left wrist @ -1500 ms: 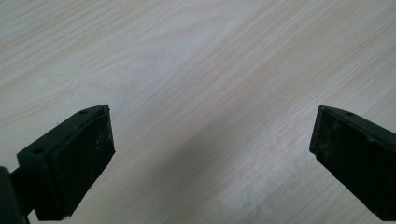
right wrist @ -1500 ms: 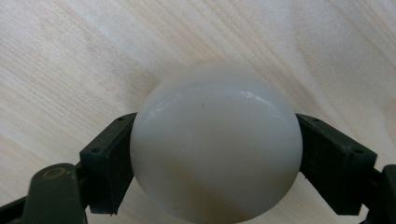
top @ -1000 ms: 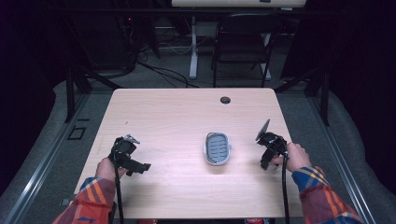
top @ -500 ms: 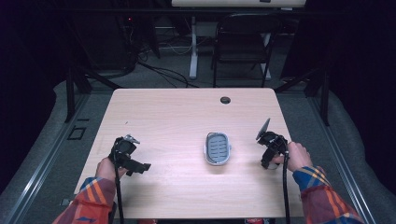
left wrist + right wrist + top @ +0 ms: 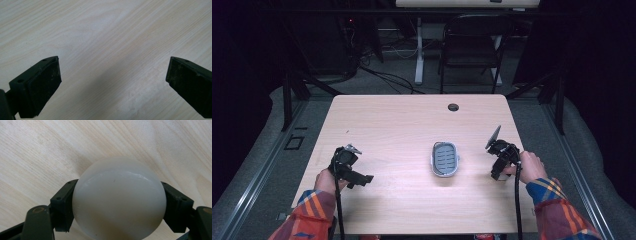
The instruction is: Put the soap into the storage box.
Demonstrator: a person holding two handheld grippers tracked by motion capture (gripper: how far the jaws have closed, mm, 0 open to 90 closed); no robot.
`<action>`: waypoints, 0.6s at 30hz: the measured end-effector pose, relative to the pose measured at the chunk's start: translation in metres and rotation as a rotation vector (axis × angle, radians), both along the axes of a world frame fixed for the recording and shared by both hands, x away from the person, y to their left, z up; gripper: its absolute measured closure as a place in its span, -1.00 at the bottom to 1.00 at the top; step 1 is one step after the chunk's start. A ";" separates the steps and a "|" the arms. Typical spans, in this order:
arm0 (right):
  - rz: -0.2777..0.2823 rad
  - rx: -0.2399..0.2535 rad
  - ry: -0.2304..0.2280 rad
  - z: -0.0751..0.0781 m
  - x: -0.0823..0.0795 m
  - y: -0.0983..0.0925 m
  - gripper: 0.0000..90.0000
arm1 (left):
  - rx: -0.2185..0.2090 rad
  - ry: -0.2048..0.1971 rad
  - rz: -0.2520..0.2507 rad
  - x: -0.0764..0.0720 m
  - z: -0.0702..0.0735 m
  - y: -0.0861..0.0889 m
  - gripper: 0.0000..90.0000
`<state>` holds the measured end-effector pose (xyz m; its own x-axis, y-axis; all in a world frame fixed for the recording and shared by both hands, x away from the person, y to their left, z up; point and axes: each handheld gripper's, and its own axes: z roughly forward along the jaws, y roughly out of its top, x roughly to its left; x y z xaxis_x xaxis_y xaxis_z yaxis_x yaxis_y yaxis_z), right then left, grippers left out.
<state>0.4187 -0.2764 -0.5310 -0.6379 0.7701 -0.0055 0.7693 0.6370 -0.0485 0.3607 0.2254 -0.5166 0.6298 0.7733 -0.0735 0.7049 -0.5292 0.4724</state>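
A grey ribbed soap dish (image 5: pixel 433 160) lies empty on the light wooden table (image 5: pixel 402 125), right of the middle. To the right of the dish, my right gripper (image 5: pixel 497 172) is held by a hand; in the right gripper view it (image 5: pixel 118 203) is shut on a smooth white rounded object (image 5: pixel 118 192), like a bar of soap, just above the wood. Near the table's front left, my left gripper (image 5: pixel 362 179) is held low; in the left gripper view it (image 5: pixel 112 82) stands open with bare wood between the jaws.
A dark round cable hole (image 5: pixel 453 107) sits near the table's far edge. A black chair (image 5: pixel 472 45) and a white desk leg (image 5: pixel 418 50) stand beyond the table, with cables on the floor. Plaid sleeves come in at the bottom corners.
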 end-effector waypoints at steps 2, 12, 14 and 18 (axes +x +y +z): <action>0.000 0.006 0.002 0.000 0.000 0.001 -0.46 | 0.000 0.000 0.000 0.000 0.000 0.000 -1.00; 0.030 0.007 0.009 0.005 -0.001 0.011 -0.46 | 0.000 0.001 0.001 0.000 0.000 0.000 -1.00; 0.022 0.028 -0.001 0.005 -0.002 0.014 -0.46 | -0.001 0.001 0.001 0.000 0.000 0.000 -1.00; 0.031 0.032 -0.006 0.008 -0.001 0.019 -0.46 | -0.002 0.001 0.001 0.000 0.000 0.000 -1.00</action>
<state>0.4178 -0.2571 -0.5230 -0.6618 0.7495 0.0148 0.7492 0.6619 -0.0236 0.3604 0.2255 -0.5168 0.6289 0.7737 -0.0764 0.7061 -0.5273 0.4727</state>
